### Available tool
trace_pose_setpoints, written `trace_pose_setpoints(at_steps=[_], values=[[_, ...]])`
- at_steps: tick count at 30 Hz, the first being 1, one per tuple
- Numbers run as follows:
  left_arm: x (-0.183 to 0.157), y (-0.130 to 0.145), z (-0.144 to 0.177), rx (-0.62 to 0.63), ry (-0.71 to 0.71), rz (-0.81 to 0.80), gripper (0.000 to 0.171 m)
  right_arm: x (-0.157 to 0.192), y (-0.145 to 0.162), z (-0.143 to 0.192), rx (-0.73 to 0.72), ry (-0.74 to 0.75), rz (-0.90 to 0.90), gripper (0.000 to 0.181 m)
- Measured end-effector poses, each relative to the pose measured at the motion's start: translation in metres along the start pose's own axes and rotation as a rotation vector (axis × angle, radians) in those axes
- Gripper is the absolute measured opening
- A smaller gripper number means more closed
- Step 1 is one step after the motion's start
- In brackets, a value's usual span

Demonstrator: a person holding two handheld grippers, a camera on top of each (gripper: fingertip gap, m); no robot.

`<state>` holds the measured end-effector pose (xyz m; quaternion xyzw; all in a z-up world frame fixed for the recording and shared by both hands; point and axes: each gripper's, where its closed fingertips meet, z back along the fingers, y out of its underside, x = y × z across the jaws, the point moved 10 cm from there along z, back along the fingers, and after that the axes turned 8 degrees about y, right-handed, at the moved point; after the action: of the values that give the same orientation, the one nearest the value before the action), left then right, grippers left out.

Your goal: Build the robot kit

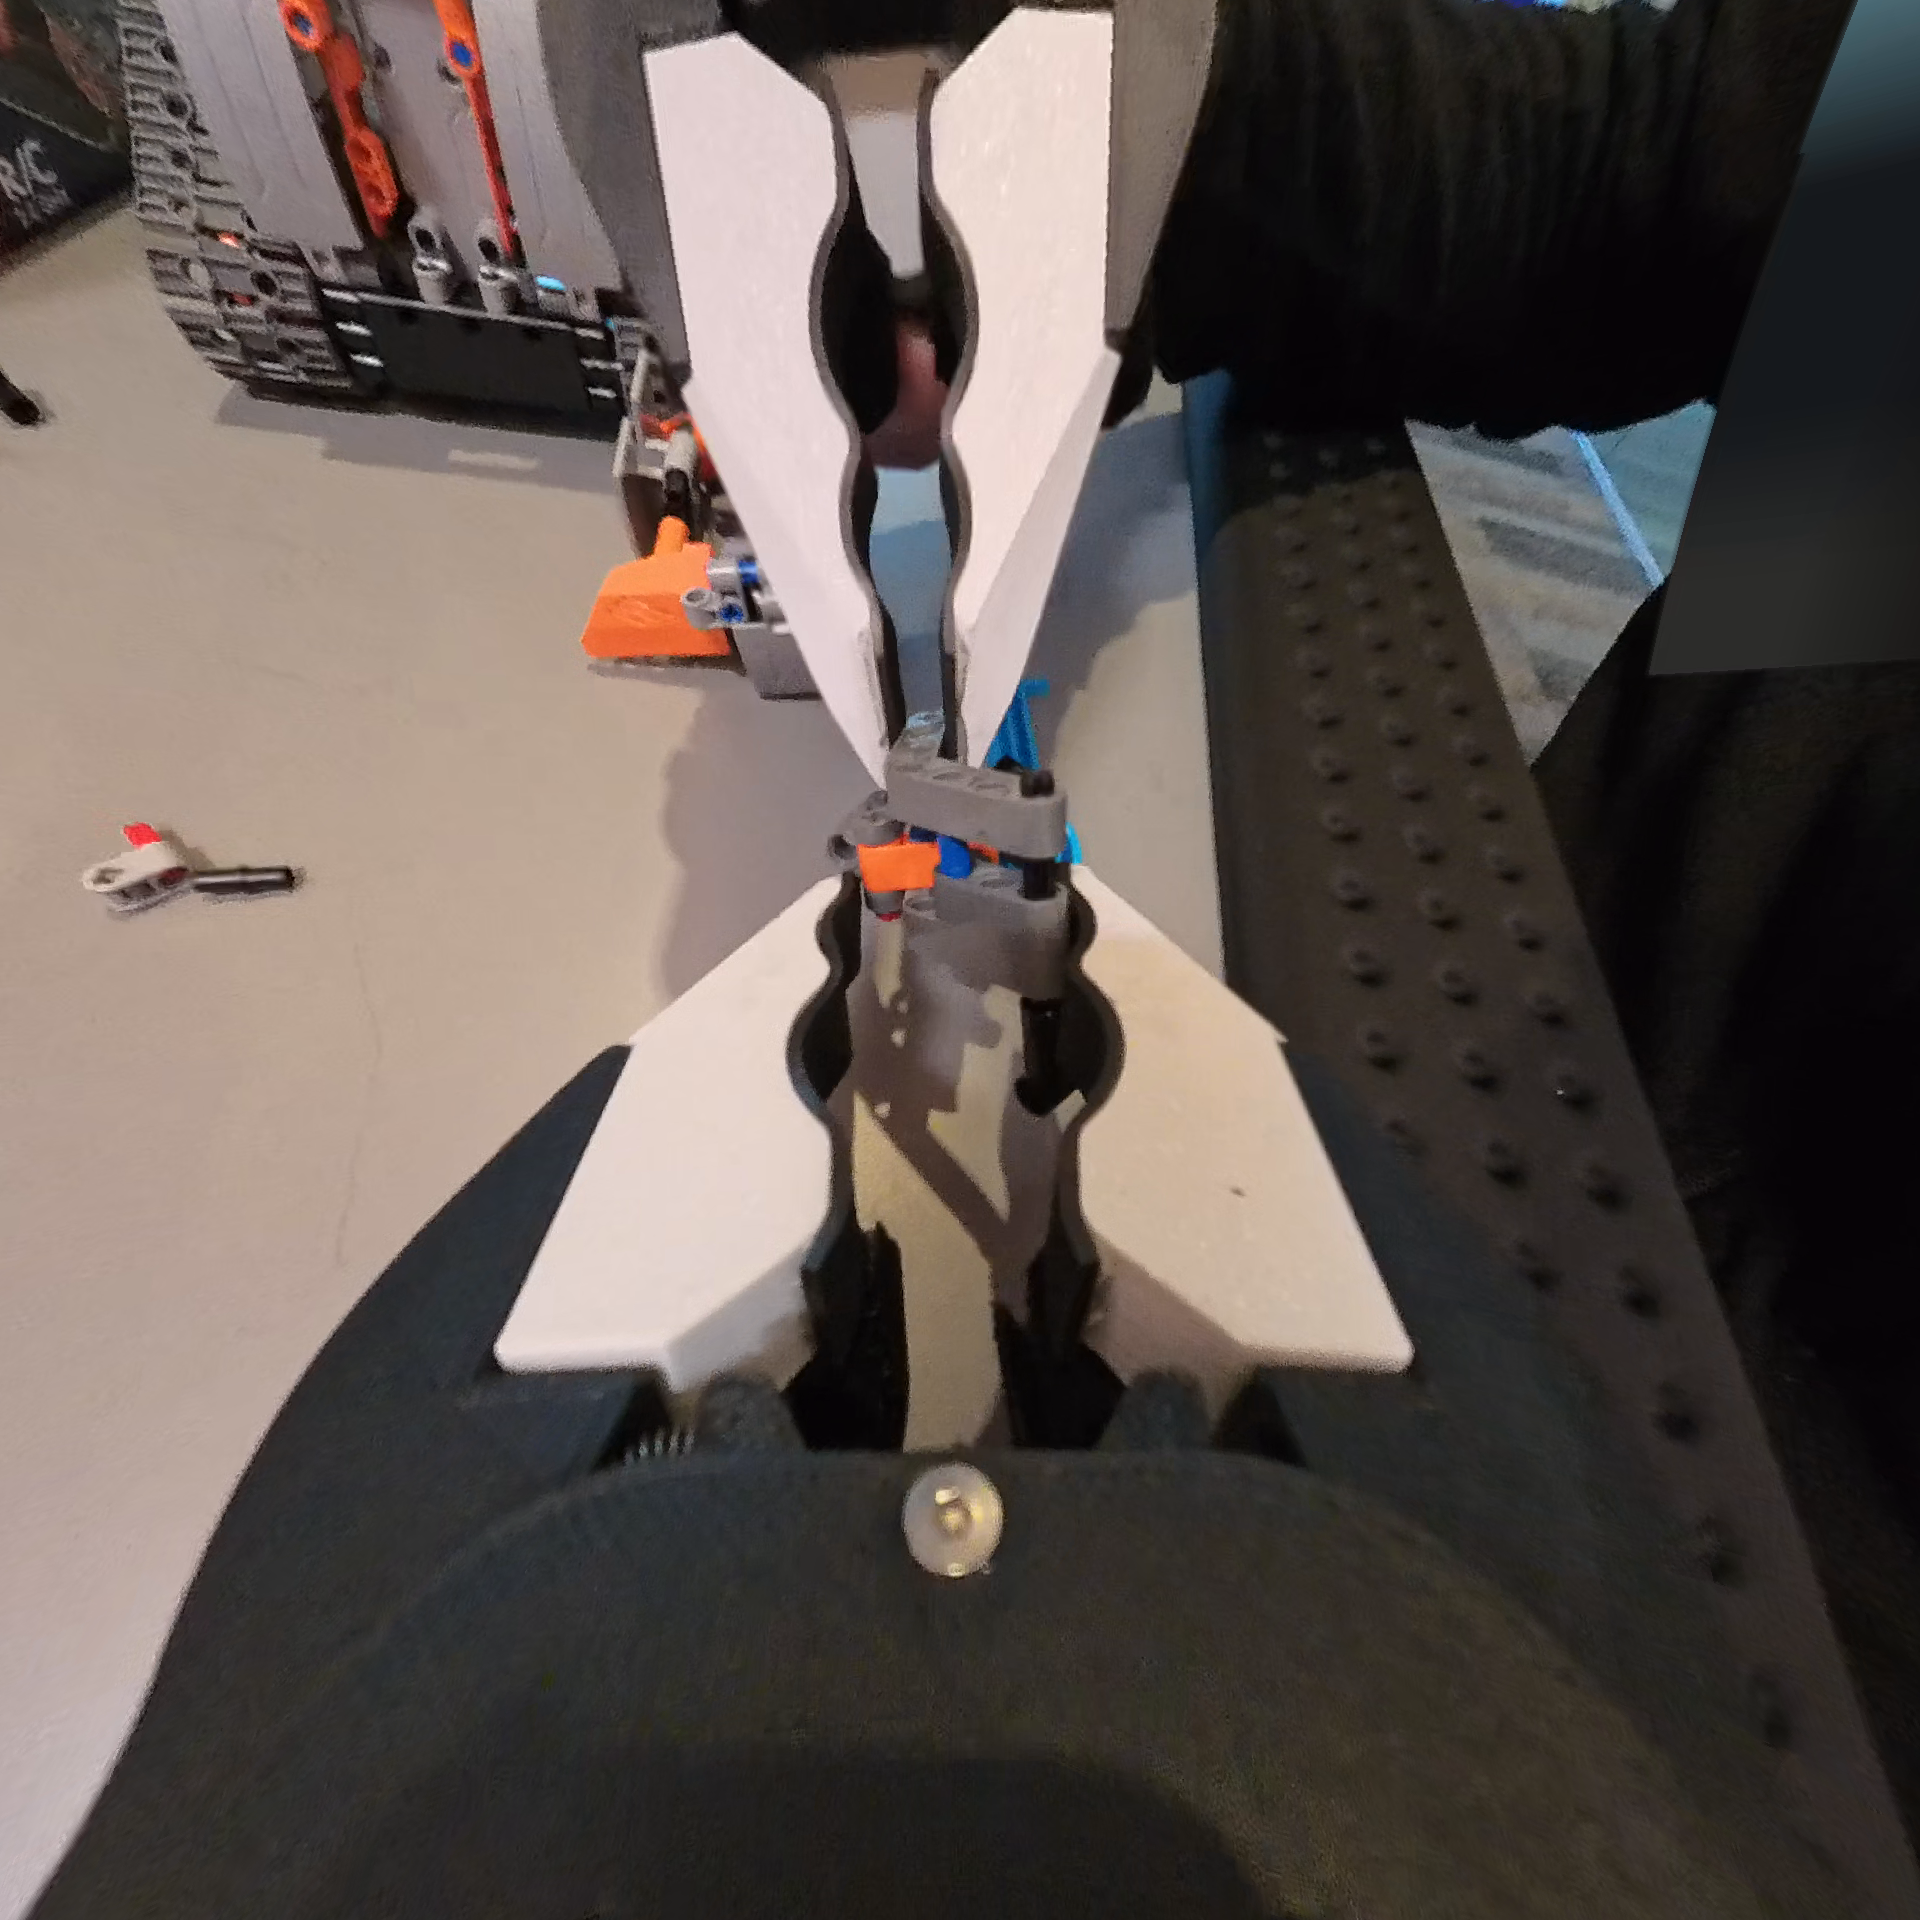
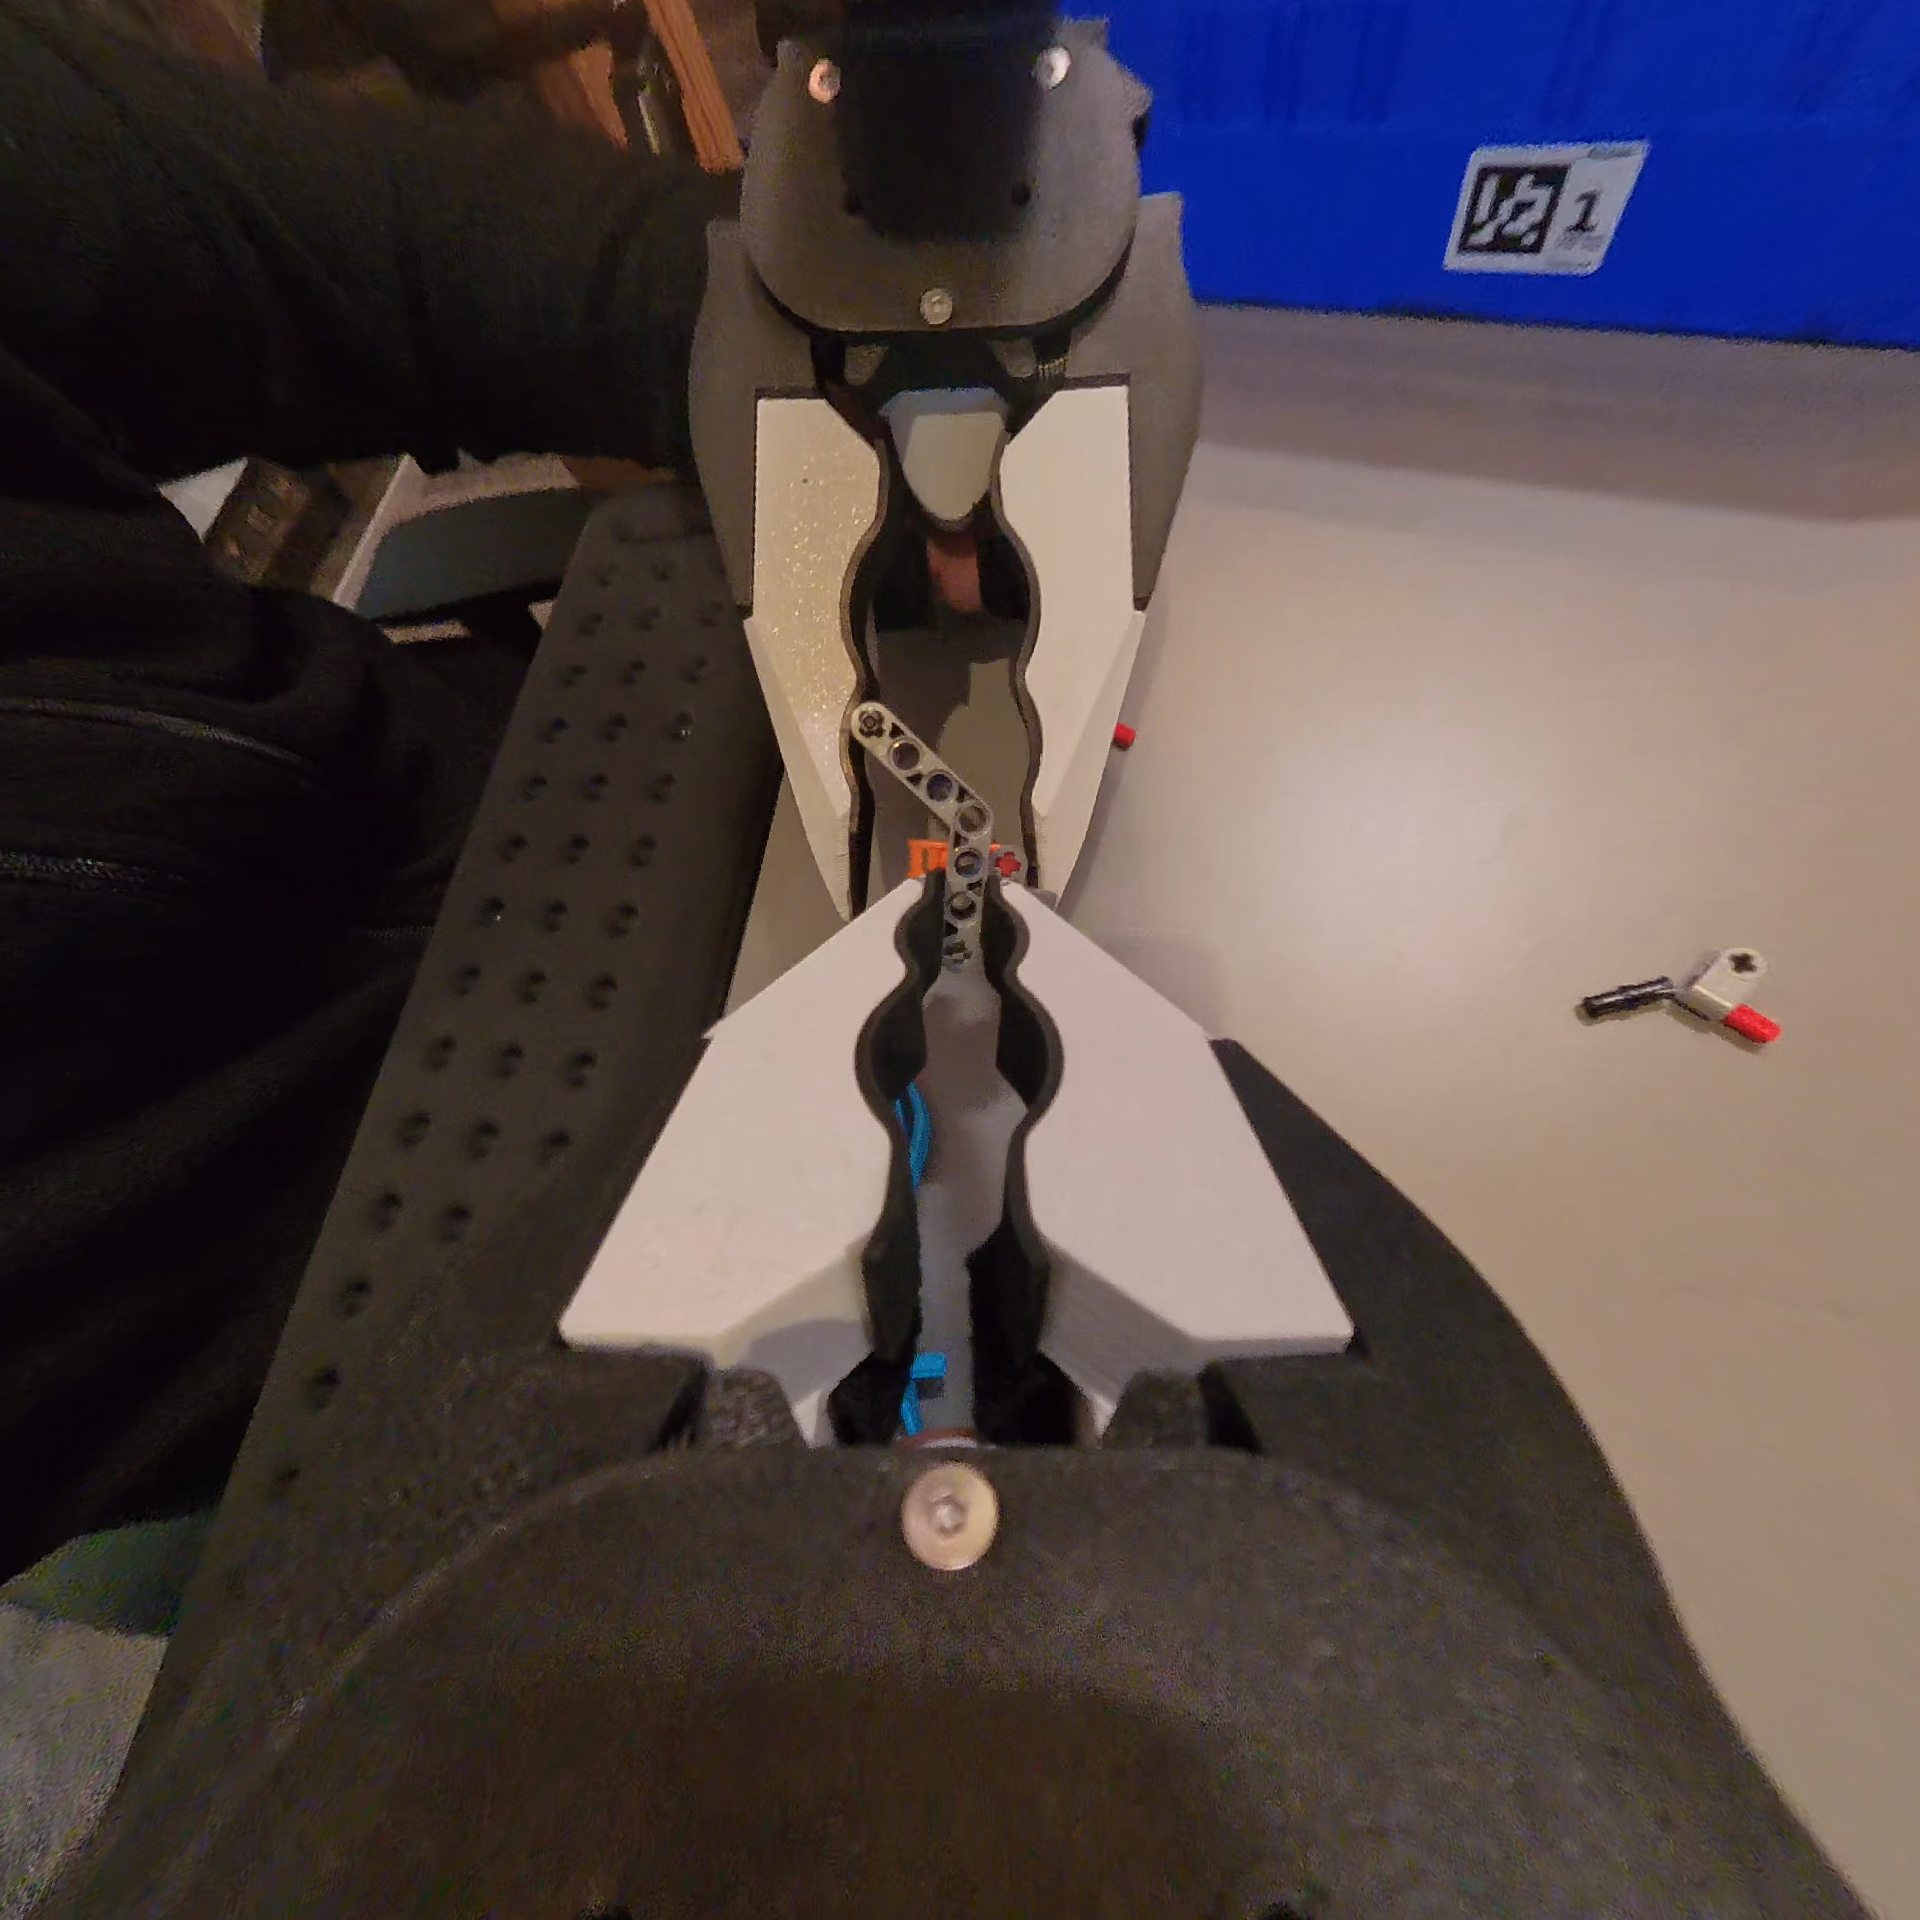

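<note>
My two grippers face each other over a grey table and meet on one small brick assembly of grey beams, an orange part and blue pins. My left gripper is shut on the assembly's lower grey beams. My right gripper comes in from above, tips pinched on the top grey beam. In the right wrist view my right gripper is shut on the lower arm of a bent grey holed beam. The left gripper is opposite it. A light-blue part shows between the right fingers.
A small white connector with red and black pins lies loose on the table. A large grey tracked brick model and an orange-tipped sub-assembly stand farther back. A black perforated strip borders the table. A person's black sleeve is close. Both grippers' tips are close together, under 4 cm apart.
</note>
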<state>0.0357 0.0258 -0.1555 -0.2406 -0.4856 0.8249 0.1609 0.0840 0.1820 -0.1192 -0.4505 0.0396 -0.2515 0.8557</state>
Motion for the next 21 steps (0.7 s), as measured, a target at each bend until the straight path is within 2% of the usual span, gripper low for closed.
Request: trace_pose_setpoints(at_steps=[4, 7, 11, 21], values=[[0.002, -0.004, 0.011, -0.116, -0.053, -0.008, 0.047, -0.004, -0.001, 0.007, -0.05, 0.015, -0.036, 0.005], [0.001, -0.007, 0.013, -0.153, -0.082, -0.028, 0.042, -0.002, -0.003, 0.006, -0.064, 0.041, -0.035, 0.005], [0.001, -0.008, 0.011, -0.159, -0.088, -0.033, 0.025, 0.0, -0.004, 0.005, -0.084, 0.038, -0.043, 0.005], [-0.001, -0.007, 0.01, -0.133, -0.096, -0.051, 0.023, 0.0, -0.004, 0.002, -0.082, 0.041, -0.06, 0.005]])
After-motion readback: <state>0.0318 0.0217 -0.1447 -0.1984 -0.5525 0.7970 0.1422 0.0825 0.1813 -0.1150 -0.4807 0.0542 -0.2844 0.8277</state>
